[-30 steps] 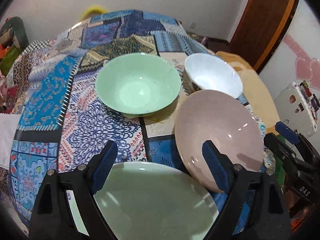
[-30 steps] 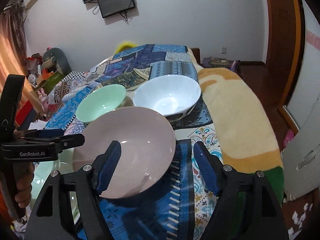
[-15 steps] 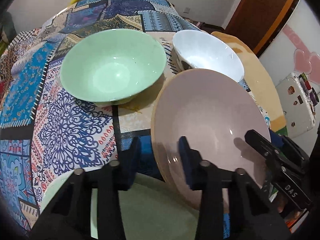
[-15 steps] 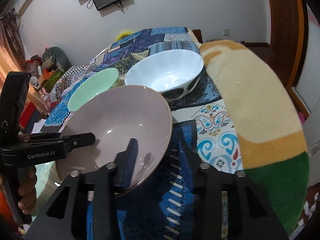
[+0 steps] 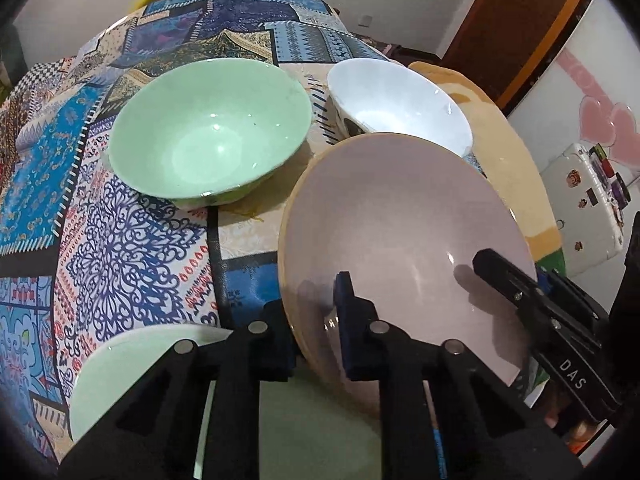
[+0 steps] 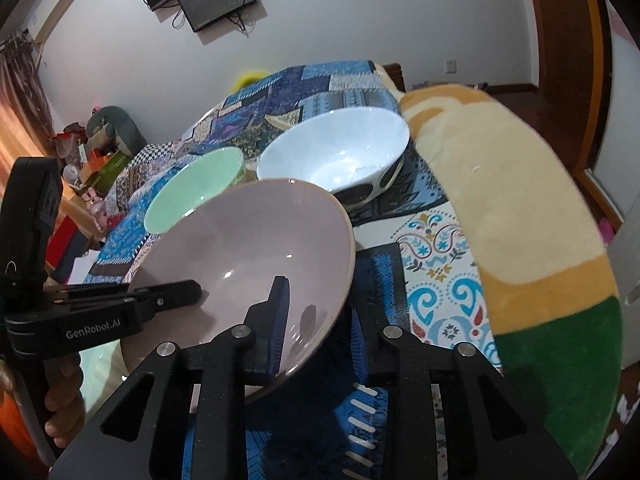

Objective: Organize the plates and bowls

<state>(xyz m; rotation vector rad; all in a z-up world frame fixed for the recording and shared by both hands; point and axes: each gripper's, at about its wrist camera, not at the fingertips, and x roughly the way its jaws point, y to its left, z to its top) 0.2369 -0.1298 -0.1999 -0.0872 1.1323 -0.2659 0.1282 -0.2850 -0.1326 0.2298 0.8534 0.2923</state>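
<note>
I hold the pink bowl (image 5: pixel 404 240) with both my tools at once: my left gripper (image 5: pixel 316 320) is closed on its near left rim, one finger inside the bowl and one outside, and my right gripper (image 6: pixel 316 320) is closed in the same way on the rim at the opposite side. The bowl is tilted, with its open side turned toward me, and I cannot tell if its base touches the patchwork cloth (image 5: pixel 120 240) or not. It sits between the two tools, so neither hand is nearer than the other. What matters for the next move is, I think, where it goes. The pale green plate (image 5: pixel 132 364) lies just under my left tool, beside the bowl's left edge. The green bowl (image 5: pixel 208 136) stands farther away to the left, and the white bowl (image 5: pixel 400 100) is just behind the pink one, apart from its far rim.
</note>
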